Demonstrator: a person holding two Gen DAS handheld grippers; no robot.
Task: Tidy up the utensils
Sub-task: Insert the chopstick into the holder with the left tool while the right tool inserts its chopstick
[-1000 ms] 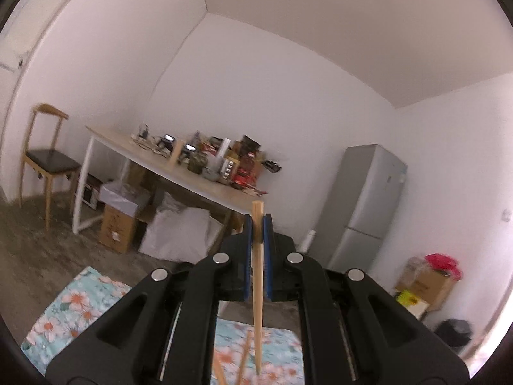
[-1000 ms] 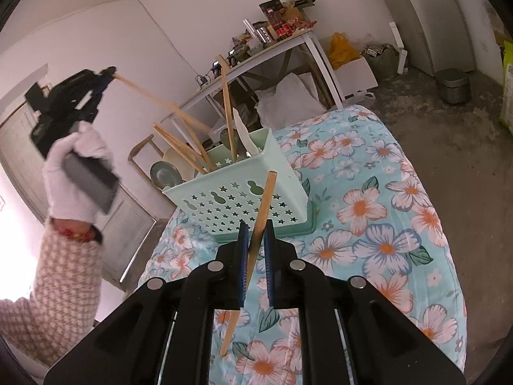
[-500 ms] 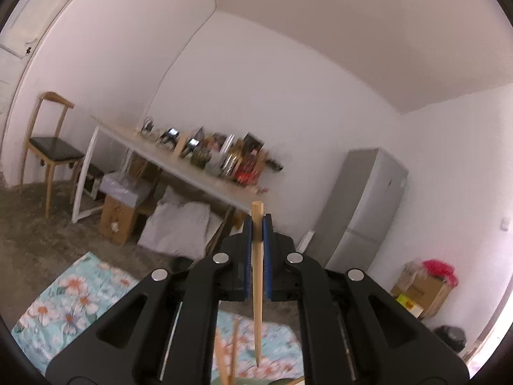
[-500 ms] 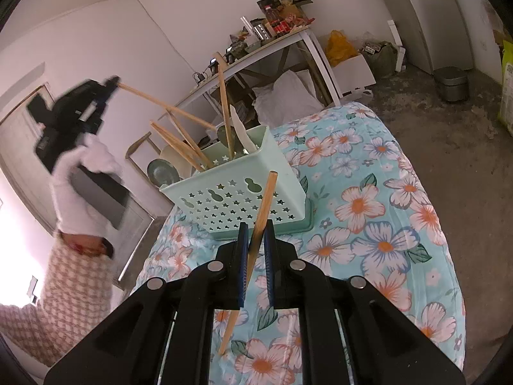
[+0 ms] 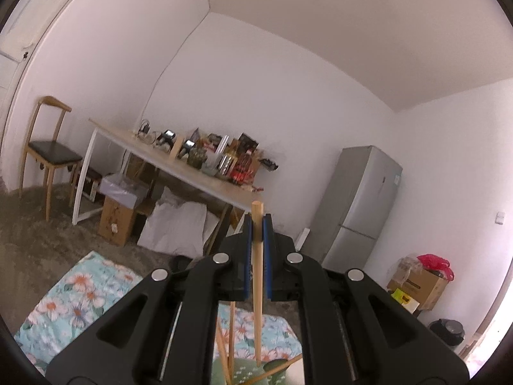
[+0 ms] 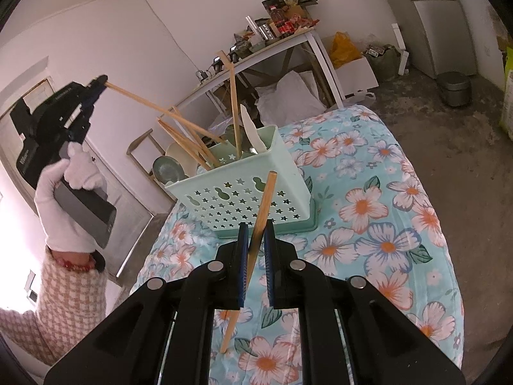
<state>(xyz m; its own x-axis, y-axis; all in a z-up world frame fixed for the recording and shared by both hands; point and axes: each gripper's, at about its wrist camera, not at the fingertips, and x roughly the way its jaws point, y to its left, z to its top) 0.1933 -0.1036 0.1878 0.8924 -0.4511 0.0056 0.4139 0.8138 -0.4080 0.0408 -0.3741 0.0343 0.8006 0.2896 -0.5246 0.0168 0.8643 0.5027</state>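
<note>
Right wrist view shows you partway through: the mint basket (image 6: 243, 189) at the cloth's far left already holds several chopsticks and a white spoon (image 6: 253, 133). Your left gripper (image 6: 99, 83), clamped on one chopstick (image 6: 154, 107), has its tip over the basket. Your right gripper (image 6: 256, 234) pinches another chopstick (image 6: 259, 224) nearer you, not yet delivered.
</note>
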